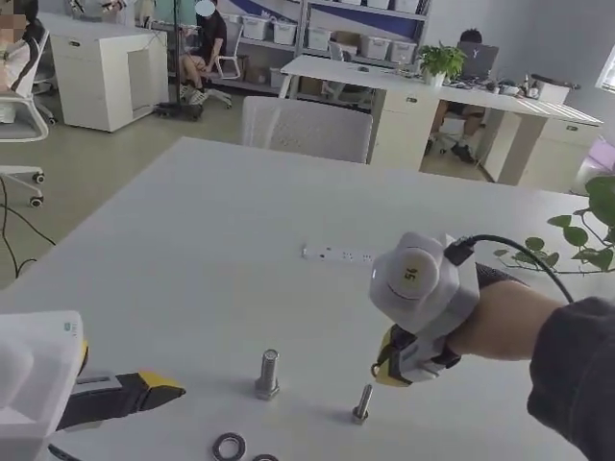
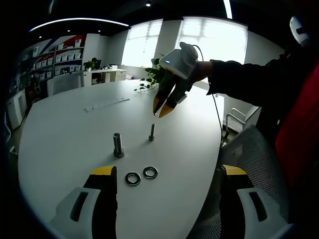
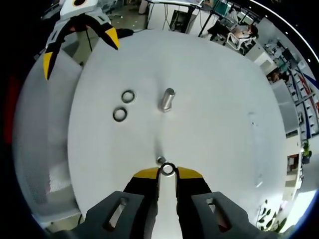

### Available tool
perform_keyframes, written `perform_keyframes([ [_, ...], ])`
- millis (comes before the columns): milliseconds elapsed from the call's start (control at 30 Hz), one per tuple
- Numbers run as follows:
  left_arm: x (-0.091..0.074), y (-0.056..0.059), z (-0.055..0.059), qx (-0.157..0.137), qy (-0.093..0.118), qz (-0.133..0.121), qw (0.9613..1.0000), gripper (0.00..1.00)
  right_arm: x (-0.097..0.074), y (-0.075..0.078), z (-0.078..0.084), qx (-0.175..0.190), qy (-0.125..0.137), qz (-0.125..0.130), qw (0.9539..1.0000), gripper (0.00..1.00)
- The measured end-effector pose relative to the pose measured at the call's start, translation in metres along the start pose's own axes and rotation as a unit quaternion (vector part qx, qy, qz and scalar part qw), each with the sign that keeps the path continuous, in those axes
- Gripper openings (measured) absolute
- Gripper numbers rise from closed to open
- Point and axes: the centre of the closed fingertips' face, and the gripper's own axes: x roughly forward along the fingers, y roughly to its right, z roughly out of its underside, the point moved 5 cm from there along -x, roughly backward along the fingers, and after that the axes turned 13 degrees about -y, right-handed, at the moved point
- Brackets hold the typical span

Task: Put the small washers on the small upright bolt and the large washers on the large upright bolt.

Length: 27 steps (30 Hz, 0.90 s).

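a white worktop [image 1: 240, 221] runs across the lower half of the head view, bare apart from a slim white power strip [image 1: 336, 255] near its middle and the task's things at the bottom edge. behind it, in the upper part of the frame, stand a pale chair [image 1: 306, 128], white desks [image 1: 500, 101], shelves [image 1: 327, 29] with bins, a potted plant [image 1: 442, 60] and seated people. leaves of another plant [image 1: 586, 235] enter from the right edge.

the large bolt [image 1: 268, 373] stands upright at bottom centre, with the small bolt [image 1: 362, 403] upright to its right and apart from it. two washers [image 2: 132, 178] lie flat on the worktop side by side, close to each other, in the lower middle of the left gripper view.

the right gripper [image 1: 381, 370] hangs over the small bolt. in the right gripper view its fingers [image 3: 147, 174] are closed on a small washer [image 3: 168, 169] right over the bolt head. the left gripper view shows a gap between the fingertips and the bolt. the left gripper [image 2: 168, 172] has its fingers spread wide and holds nothing.

in the head view the bottom edge cuts off one of the washers, the lower left corner cuts off the left gripper, and the small washer is hard to make out in the fingers.
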Motion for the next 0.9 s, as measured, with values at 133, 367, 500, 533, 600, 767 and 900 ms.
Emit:
perform_keyframes([
  [133, 0.0, -0.001, 0.001, -0.002, -0.001, -0.002, 1.0, 0.85, 0.004, 0.0, -0.001, -0.003, -0.003, -0.005, 1.0, 0.13],
  [367, 0.0, -0.003, 0.004, -0.007, -0.001, -0.004, 1.0, 0.85, 0.012, 0.002, -0.003, -0.005, -0.007, -0.014, 0.9999, 0.13],
  [500, -0.001, -0.003, 0.005, -0.009, -0.002, -0.005, 0.9999, 0.85, 0.016, 0.002, -0.002, -0.008, -0.012, -0.02, 0.9997, 0.13],
  [533, -0.001, -0.003, 0.005, -0.01, -0.002, -0.006, 0.9999, 0.85, 0.017, 0.002, -0.002, -0.009, -0.013, -0.02, 0.9997, 0.13],
  [600, -0.001, -0.004, 0.006, -0.01, -0.001, -0.006, 0.9999, 0.85, 0.019, 0.002, -0.001, -0.01, -0.016, -0.022, 0.9996, 0.13],
  [767, -0.001, -0.004, 0.006, -0.012, -0.001, -0.007, 0.9999, 0.85, 0.022, 0.002, -0.002, -0.013, -0.018, -0.026, 0.9994, 0.13],
  [900, -0.001, -0.004, 0.007, -0.013, -0.002, -0.008, 0.9999, 0.85, 0.023, 0.001, -0.002, -0.014, -0.02, -0.029, 0.9993, 0.13],
])
